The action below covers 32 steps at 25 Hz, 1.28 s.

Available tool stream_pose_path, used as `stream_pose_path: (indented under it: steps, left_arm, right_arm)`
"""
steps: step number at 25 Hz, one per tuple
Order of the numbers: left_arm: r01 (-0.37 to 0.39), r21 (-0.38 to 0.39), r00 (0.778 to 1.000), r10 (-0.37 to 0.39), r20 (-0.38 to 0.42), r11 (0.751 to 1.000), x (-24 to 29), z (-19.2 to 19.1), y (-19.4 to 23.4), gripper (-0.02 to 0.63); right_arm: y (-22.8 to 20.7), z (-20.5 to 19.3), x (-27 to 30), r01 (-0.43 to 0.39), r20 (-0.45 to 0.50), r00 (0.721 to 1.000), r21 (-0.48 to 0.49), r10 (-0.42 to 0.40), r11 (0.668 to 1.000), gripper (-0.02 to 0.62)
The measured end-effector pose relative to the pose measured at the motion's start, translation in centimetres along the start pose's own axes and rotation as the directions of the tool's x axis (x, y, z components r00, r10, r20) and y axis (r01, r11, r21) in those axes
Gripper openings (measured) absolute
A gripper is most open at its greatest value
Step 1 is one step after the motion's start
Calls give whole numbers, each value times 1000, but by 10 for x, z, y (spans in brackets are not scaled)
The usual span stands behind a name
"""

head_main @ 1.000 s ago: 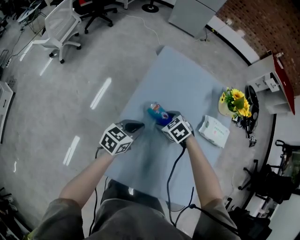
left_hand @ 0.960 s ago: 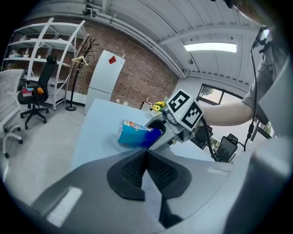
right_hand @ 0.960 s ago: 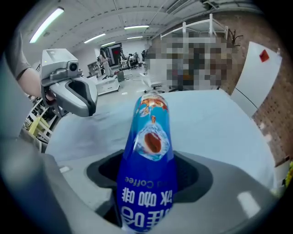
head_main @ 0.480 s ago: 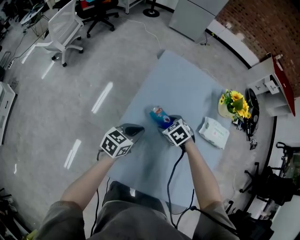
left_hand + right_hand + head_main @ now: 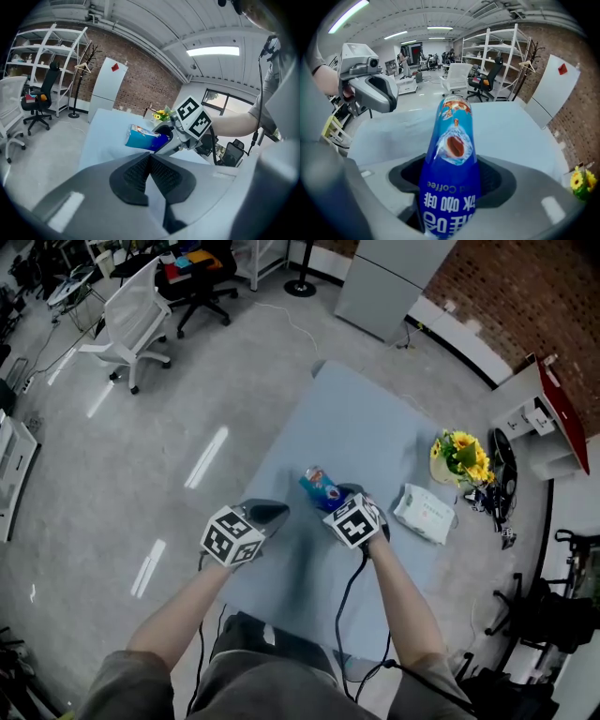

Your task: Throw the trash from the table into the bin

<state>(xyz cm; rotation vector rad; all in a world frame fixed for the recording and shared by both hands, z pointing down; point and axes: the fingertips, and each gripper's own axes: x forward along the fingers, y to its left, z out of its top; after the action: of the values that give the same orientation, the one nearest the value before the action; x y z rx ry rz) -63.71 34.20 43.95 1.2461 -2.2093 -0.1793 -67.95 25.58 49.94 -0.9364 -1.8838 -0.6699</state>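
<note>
A blue coffee packet [image 5: 318, 487] sticks out of my right gripper [image 5: 339, 496], which is shut on its lower end above the pale blue table [image 5: 375, 418]. In the right gripper view the packet [image 5: 452, 150] fills the middle and points away between the jaws. My left gripper [image 5: 273, 513] hangs just left of it near the table's left edge. Its pads [image 5: 140, 173] meet with nothing between them. From the left gripper view the packet [image 5: 143, 138] lies level in the right gripper [image 5: 165, 137]. No bin shows in any view.
A white wipes pack [image 5: 425, 513] lies on the table to the right, with a pot of yellow flowers [image 5: 457, 454] behind it. Grey floor spreads to the left, with office chairs [image 5: 136, 310] at the far left. A white cabinet [image 5: 394, 282] stands beyond the table.
The right gripper keeps its hold on the packet and has barely moved. The head camera has shifted a little, so the table sits slightly higher in view.
</note>
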Motion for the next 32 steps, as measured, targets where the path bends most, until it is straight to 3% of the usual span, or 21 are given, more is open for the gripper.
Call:
stream_pose_path:
  steps: [7, 12, 17, 25, 32]
  left_arm:
    - [30, 68, 997, -34, 71, 997, -28, 48, -30, -2]
    - [44, 148, 986, -67, 151, 988, -58, 100, -65, -2]
    - [44, 246, 955, -112, 273, 968, -102, 166, -106, -2]
    - [-1, 375, 906, -158, 393, 927, -165, 237, -169, -2]
    - [-23, 454, 868, -207, 451, 891, -211, 269, -229, -2]
  right_arm:
    - [-3, 30, -73, 86, 110, 991, -26, -82, 996, 307]
    - [-2, 50, -149, 163, 231, 960, -10, -156, 987, 307]
    - [10, 77, -234, 234, 392, 890, 44, -232, 971, 307]
    - [47, 93, -336, 352, 523, 795, 12, -306, 936, 308]
    - [72, 91, -417, 448, 666, 641, 79, -381, 891, 308]
